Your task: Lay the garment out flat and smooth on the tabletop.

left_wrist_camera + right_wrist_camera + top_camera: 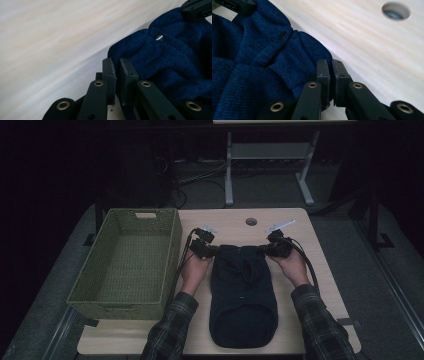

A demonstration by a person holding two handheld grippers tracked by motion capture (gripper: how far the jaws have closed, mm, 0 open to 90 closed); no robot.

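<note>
High view: a dark blue knitted garment [243, 292] lies lengthwise on the wooden table [320, 270], its far end between the two hands and its near end close to the table's front edge. The left gripper [212, 249] meets the garment's far left corner, the right gripper [264, 248] its far right corner. A green woven basket [100, 285] stands to the left of the garment, just beside the person's left forearm; both sleeves [167, 330] are plaid. A round hole [251, 221] sits in the table beyond the garment.

Left gripper view: the jaws are drawn nearly together, with a thin fold at the garment's edge [160, 57] pinched between the pads (a slim gap remains). A round metal snap [159, 36] shows on the knit. The other gripper's black tip is at the upper right corner, on the cloth.

Right gripper view: the jaws are likewise pressed almost together, nipping the garment's corner [287, 55] at their left pad. A dark button [282, 35] shows on the fabric, and the table hole [395, 11] lies at upper right.
</note>
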